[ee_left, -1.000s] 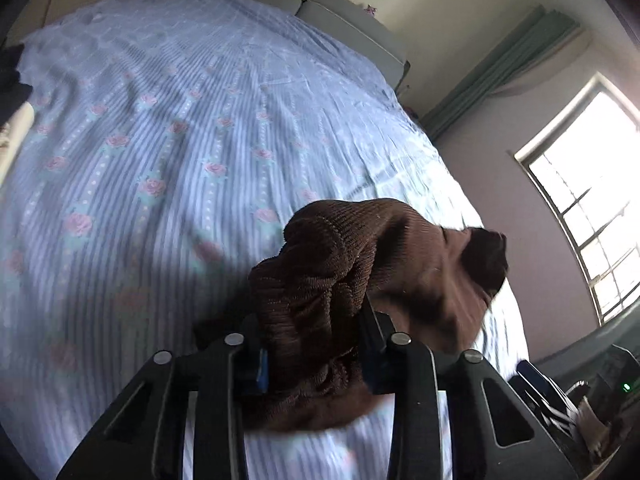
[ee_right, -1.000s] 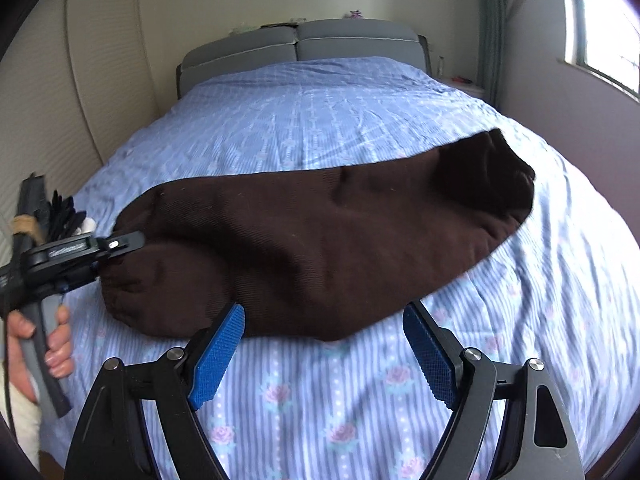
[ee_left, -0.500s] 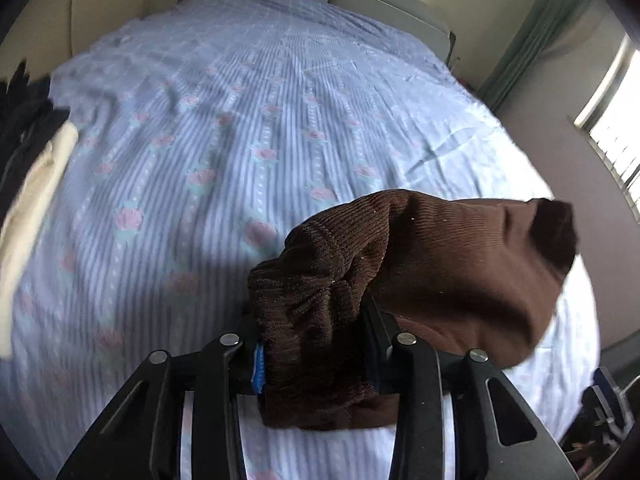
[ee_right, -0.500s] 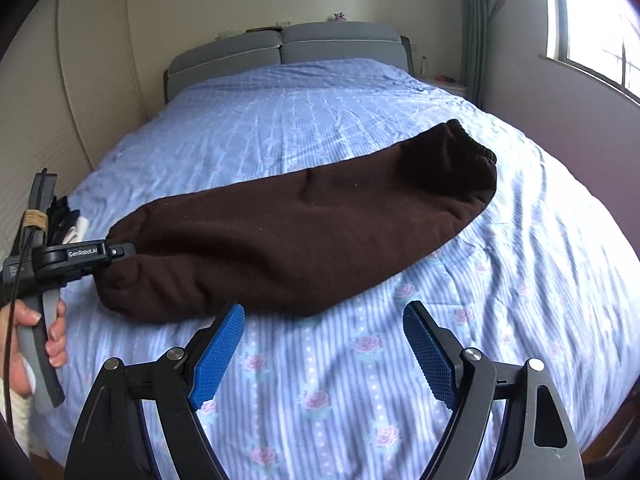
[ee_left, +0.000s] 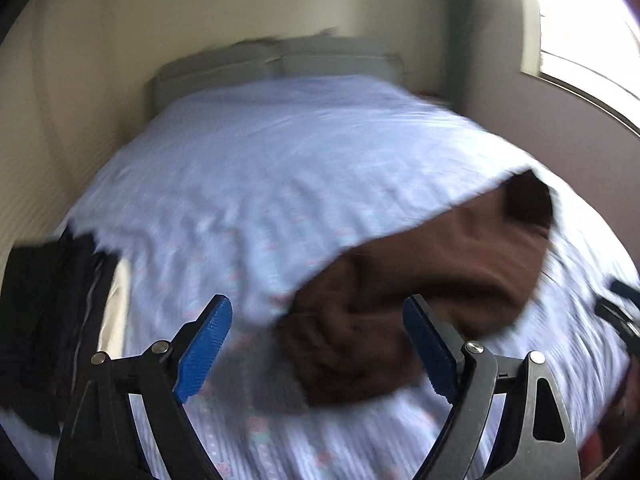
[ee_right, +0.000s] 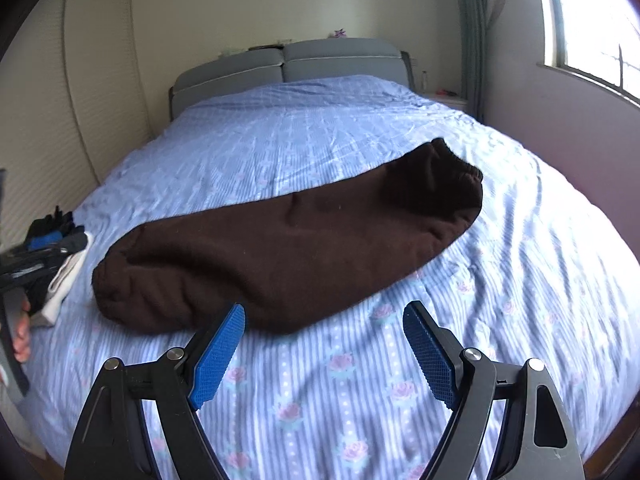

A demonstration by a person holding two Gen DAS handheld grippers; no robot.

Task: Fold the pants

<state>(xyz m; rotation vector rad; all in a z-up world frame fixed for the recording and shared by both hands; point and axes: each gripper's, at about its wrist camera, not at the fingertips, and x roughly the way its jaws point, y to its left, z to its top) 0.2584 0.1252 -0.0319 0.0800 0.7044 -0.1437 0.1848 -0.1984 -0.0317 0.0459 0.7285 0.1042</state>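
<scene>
Brown pants (ee_right: pixel 288 248) lay lengthwise-folded on bed (ee_right: pixel 400 400). Both hand-held grippers, left (ee_left: pixel 316 344) and right (ee_right: pixel 324 352), were released, empty. Likely next: grasp 8 o'clock end, fold toward 2 o'clock.

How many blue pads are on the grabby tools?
4 in view. Two on the left tool: one on each of its fingers. Two on the right tool, likewise. Both tools stand open over the brown pants on the bed.
</scene>
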